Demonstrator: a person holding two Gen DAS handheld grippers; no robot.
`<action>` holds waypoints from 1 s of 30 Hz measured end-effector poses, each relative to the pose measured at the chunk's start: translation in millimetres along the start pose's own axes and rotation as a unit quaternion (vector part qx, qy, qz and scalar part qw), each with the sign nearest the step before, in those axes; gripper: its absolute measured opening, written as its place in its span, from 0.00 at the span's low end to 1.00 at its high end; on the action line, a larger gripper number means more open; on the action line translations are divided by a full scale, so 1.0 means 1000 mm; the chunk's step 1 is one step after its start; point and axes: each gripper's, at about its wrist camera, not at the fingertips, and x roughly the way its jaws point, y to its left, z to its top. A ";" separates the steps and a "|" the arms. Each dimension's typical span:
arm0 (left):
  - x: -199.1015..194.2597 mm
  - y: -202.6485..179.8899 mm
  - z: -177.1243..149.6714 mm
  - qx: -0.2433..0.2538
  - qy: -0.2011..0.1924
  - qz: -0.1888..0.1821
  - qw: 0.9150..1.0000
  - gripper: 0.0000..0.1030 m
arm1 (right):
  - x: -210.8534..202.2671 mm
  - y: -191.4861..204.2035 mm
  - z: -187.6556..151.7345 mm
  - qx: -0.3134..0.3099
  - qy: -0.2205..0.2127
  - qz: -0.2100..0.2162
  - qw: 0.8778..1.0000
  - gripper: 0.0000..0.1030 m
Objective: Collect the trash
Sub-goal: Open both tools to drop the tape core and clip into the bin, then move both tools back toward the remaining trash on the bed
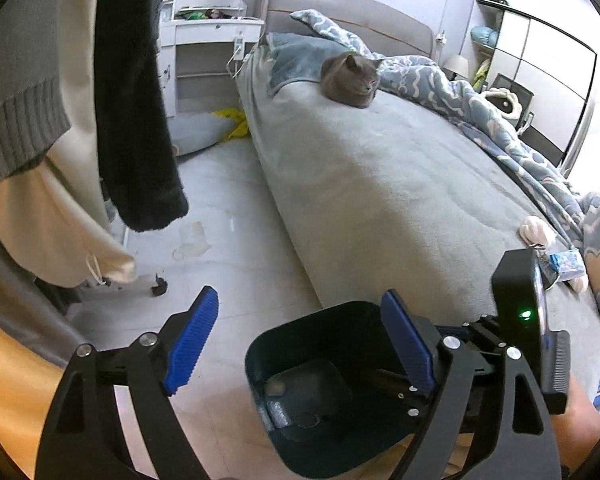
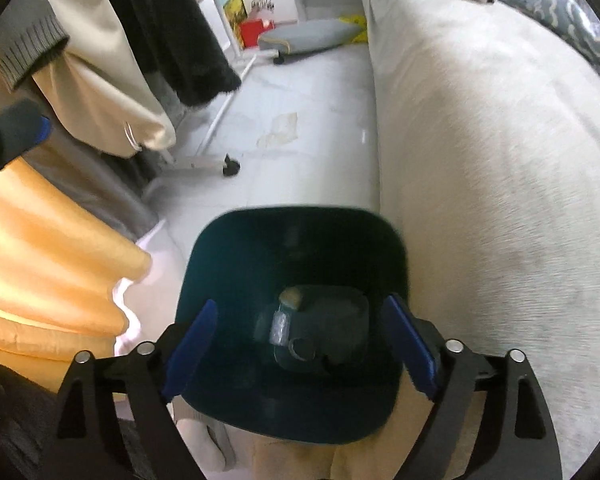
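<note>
Bed [image 1: 380,184]: grey cover, rumpled blue quilt [image 1: 480,108]; grey cat [image 1: 350,80] resting near the headboard.
Floor [image 1: 236,240]: pale scrap [image 1: 192,244] lying loose, apparently uncollected, beside hanging clothes [image 1: 136,100] and a rack castor [image 1: 159,289].
Trash bin [image 2: 292,320]: dark, standing at the bed's edge; holds a few items, so collection is judged partly done.
Right tool [image 2: 300,344]: spread wide over the bin mouth, holding nothing.
Left tool [image 1: 300,344]: spread, empty, beside the bin.
Small packet [image 1: 566,266]: on the bed, possibly trash.
</note>
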 end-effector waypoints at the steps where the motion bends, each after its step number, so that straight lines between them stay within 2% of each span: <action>1: -0.001 -0.002 0.000 0.003 -0.003 -0.002 1.000 0.83 | -0.008 -0.002 0.000 0.003 -0.011 -0.002 1.000 0.89; 10: -0.004 -0.035 0.009 0.015 -0.015 -0.014 1.000 0.83 | -0.064 -0.021 0.001 -0.006 -0.087 -0.031 0.996 0.97; 14: -0.003 -0.049 0.012 0.015 -0.011 -0.025 1.000 0.89 | -0.083 -0.030 -0.004 -0.018 -0.106 -0.055 0.993 0.97; 19: -0.003 -0.078 0.014 0.048 -0.011 -0.028 0.998 0.92 | -0.106 -0.056 -0.011 0.010 -0.131 -0.064 0.989 0.97; 22: -0.001 -0.094 0.016 0.047 -0.010 -0.039 0.998 0.92 | -0.124 -0.075 -0.018 0.031 -0.151 -0.076 0.985 0.97; 25: -0.001 -0.104 0.016 0.040 -0.008 -0.049 0.998 0.94 | -0.142 -0.096 -0.025 0.048 -0.160 -0.064 0.984 0.97; 30: 0.005 -0.126 0.017 0.038 0.002 -0.058 0.998 0.94 | -0.168 -0.121 -0.038 0.044 -0.182 -0.072 0.980 0.97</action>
